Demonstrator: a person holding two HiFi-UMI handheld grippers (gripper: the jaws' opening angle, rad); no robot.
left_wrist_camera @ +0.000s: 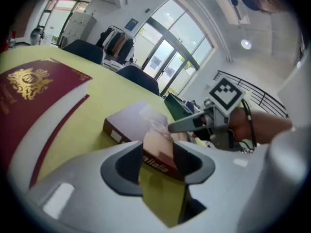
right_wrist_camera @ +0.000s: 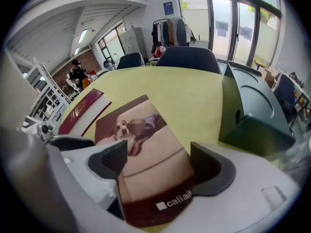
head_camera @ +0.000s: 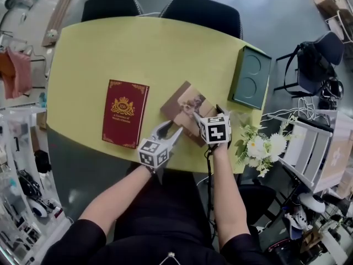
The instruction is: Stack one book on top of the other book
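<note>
Two books lie well apart on the yellow table (head_camera: 165,54) in the head view: the red book (head_camera: 126,114) with a gold crest sits flat to the left, and the brown book (head_camera: 185,105) with a dog photo on its cover lies askew near the front edge, to the right. Both tools meet at that brown book. The left gripper (head_camera: 172,130) points at its near left corner from the table's edge, and the right gripper (head_camera: 190,112) hangs over its cover, tipped steeply down. A green case (head_camera: 251,77) lies at the far right corner, white flowers (head_camera: 262,145) stand beside the table's right edge, and two dark chairs (head_camera: 201,12) stand behind. In the left gripper view, the jaws stand apart, with the brown book's near corner showing in the gap just beyond the dark pads (left_wrist_camera: 127,165); I cannot see them pressing on it. The red book fills the left of this view, and the right gripper's marker cube and one finger reach in over the brown book from the right. In the right gripper view, the jaws are spread wide and the brown book lies flat on the table beneath them, its cover filling the space between the pads without being pinched; the red book lies beyond at left, the green case at right.
</note>
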